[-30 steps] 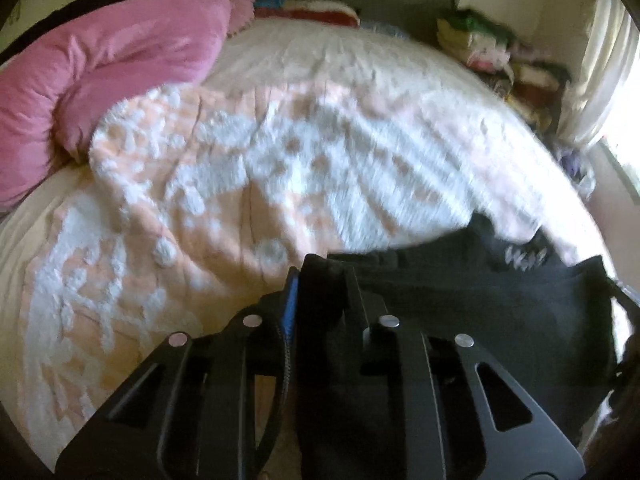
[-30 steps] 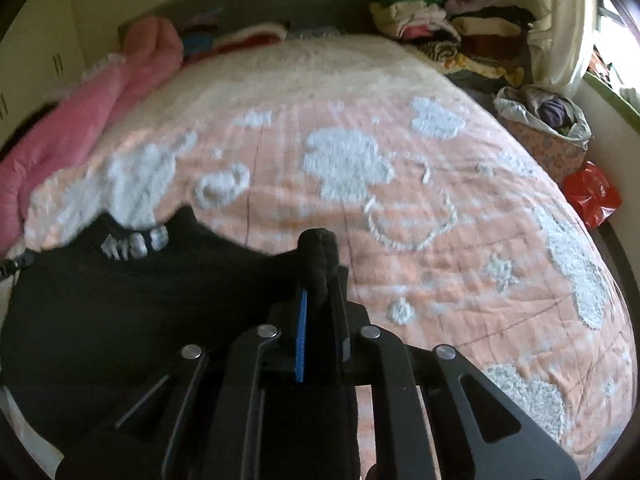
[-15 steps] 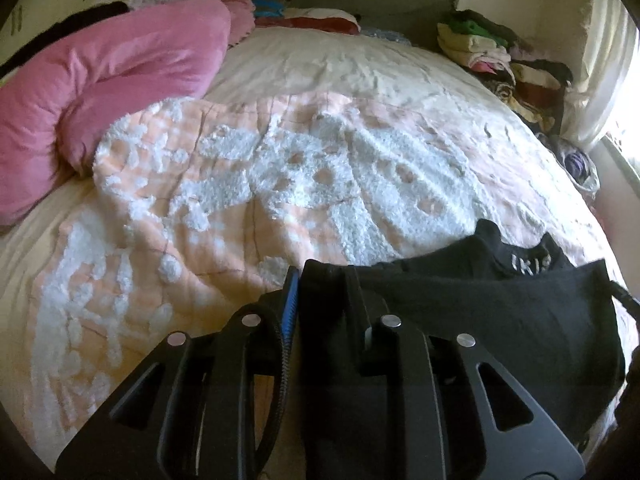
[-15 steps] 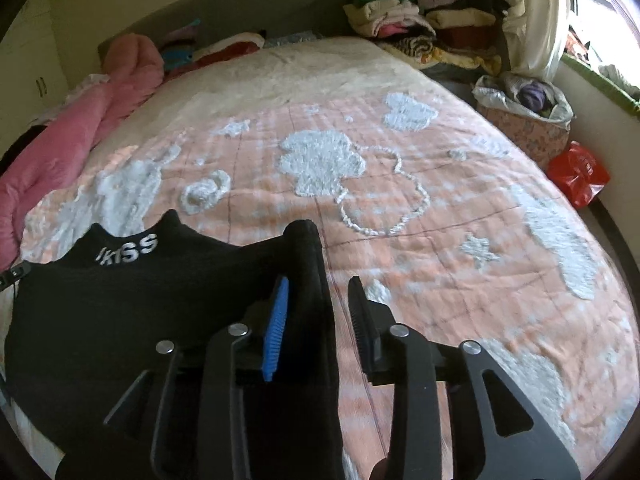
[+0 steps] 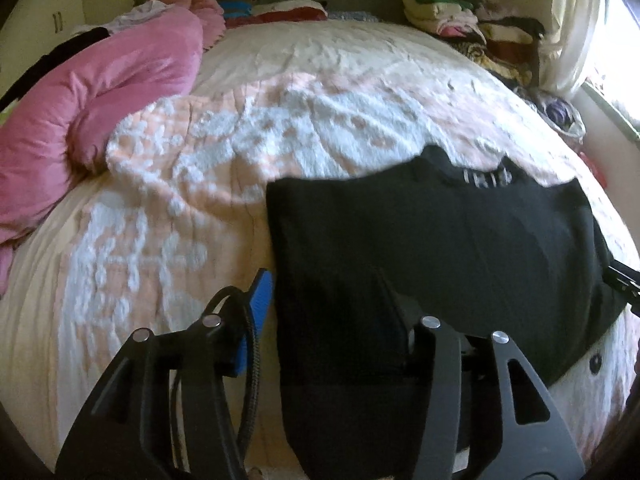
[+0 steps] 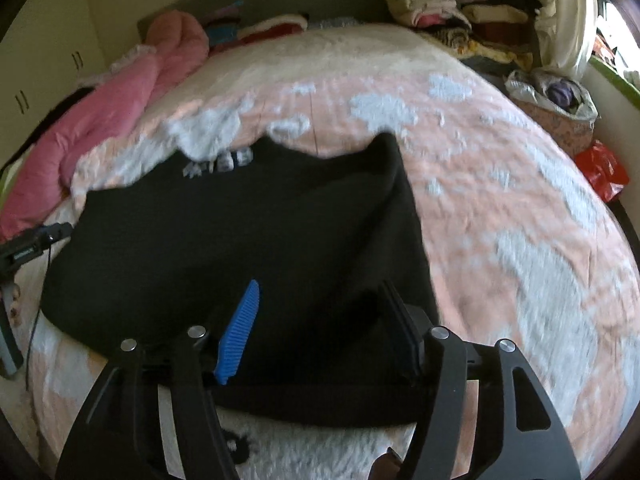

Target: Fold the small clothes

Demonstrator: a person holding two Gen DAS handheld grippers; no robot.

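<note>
Black garment (image 5: 440, 248) — a small dark top with pale lettering at its neckline — is laid flat on a peach-and-white tufted bedspread (image 5: 208, 184), close to the near edge of the bed and toward its right half in the left wrist view. At the far left edge of the bed a pink quilt (image 5: 100, 92) is bunched; it lies well apart from the garment.

The left gripper (image 5: 332, 300) is seen with its jaws spread wide, the blue pad (image 5: 258, 312) off the garment's left edge and the other finger resting on or just over the cloth; nothing is pinched. Further right, the right gripper (image 6: 320, 312) is likewise spread, both fingers over the garment's near right part, with no cloth held between them.

At the far right corner of the bed, stacked clothes (image 6: 448, 16) are piled.

Several risks can be judged from here. With both tongs released, the near hem — which looks to lie close to the bed's near edge — could slide off if nudged. A finger withdrawn carelessly could drag the knit and undo the flat lay. Should only one layer be pinched at the next grasp, a crooked fold would result. The soft, tufted surface may also let the cloth bunch when pulled.
</note>
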